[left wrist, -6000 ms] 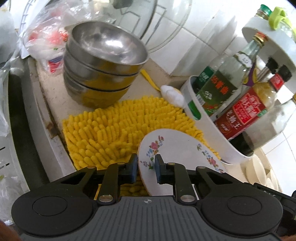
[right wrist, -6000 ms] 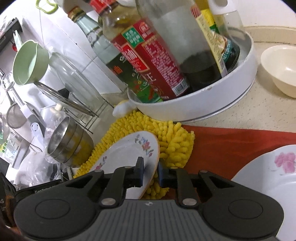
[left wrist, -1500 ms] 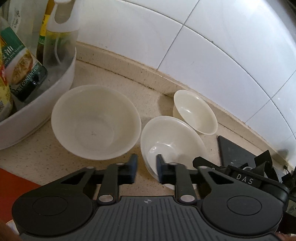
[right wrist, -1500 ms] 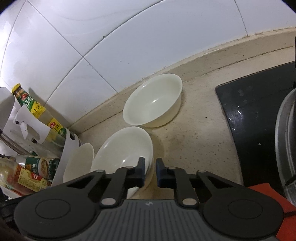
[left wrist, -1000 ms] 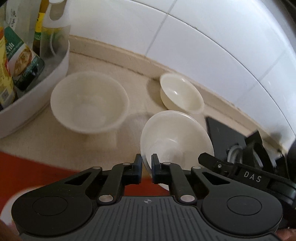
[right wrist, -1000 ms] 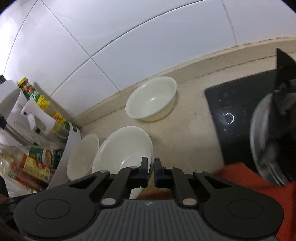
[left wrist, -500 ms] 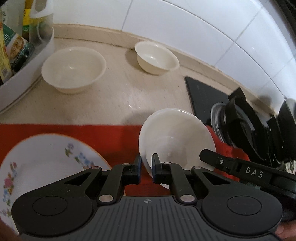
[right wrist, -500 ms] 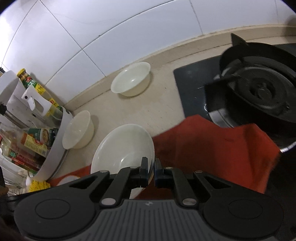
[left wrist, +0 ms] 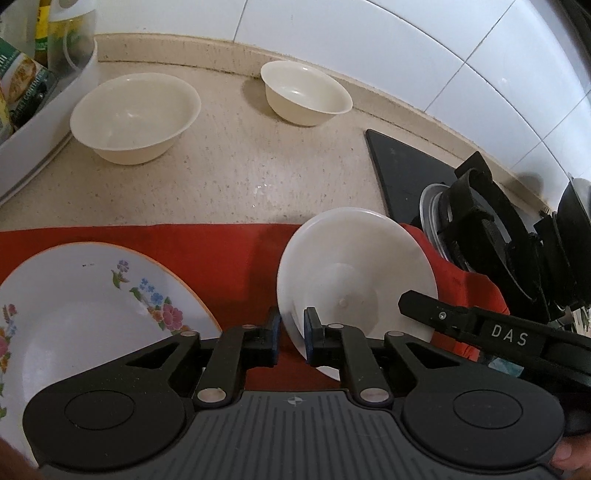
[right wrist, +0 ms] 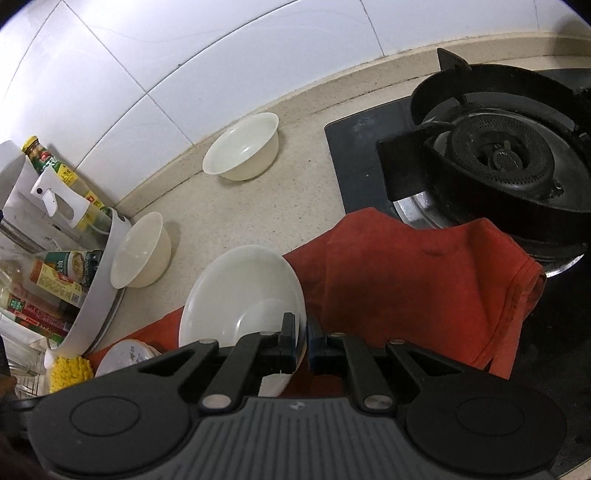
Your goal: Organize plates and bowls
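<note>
Both grippers are shut on the rim of one white bowl (left wrist: 354, 273), held over the red cloth (left wrist: 229, 254). My left gripper (left wrist: 291, 332) pinches its left rim. My right gripper (right wrist: 302, 343) pinches the right rim of the same bowl (right wrist: 240, 295). A floral plate (left wrist: 85, 306) lies on the cloth at the left. Two cream bowls stand on the counter: a larger one (left wrist: 135, 114) near the bottle tray and a smaller one (left wrist: 306, 92) by the wall. Both show in the right wrist view, the larger bowl (right wrist: 142, 251) and the smaller bowl (right wrist: 243, 147).
A white tray of sauce bottles (right wrist: 55, 258) stands at the left. A gas hob with a black burner grate (right wrist: 498, 147) is at the right, the red cloth (right wrist: 424, 280) reaching its edge. The tiled wall (left wrist: 332, 29) runs behind the speckled counter (left wrist: 240, 173).
Earlier a floral plate was held over the yellow mat. Since then both grippers have closed on the white bowl, lifted it from beside the other bowls and brought it back over the red cloth.
</note>
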The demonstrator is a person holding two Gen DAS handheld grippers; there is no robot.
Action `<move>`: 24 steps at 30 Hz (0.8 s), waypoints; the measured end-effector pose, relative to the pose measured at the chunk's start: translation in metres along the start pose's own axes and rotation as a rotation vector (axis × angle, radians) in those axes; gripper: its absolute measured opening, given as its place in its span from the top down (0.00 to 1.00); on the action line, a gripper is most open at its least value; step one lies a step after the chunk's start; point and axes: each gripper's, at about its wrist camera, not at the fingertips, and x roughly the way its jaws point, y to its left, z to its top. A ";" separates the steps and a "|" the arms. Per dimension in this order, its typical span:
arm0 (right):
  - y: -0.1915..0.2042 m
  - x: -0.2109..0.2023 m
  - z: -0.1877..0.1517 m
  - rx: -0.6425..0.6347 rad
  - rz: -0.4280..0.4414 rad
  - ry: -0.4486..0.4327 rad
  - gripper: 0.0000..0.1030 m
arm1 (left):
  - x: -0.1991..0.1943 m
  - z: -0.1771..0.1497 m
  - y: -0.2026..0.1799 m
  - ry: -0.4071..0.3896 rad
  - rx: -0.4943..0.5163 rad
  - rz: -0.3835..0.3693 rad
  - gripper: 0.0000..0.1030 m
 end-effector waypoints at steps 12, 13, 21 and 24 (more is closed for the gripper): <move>-0.002 -0.005 0.005 -0.013 -0.004 -0.025 0.74 | -0.005 0.005 -0.003 -0.041 0.011 -0.003 0.48; -0.002 -0.007 0.007 -0.020 -0.006 -0.032 0.72 | -0.007 0.007 -0.002 -0.048 0.008 -0.002 0.45; 0.024 -0.008 0.041 -0.084 0.041 -0.068 0.64 | -0.026 0.028 0.012 -0.130 -0.050 0.053 0.28; 0.042 -0.004 0.054 -0.122 0.071 -0.071 0.60 | -0.029 0.038 0.021 -0.143 -0.081 0.087 0.24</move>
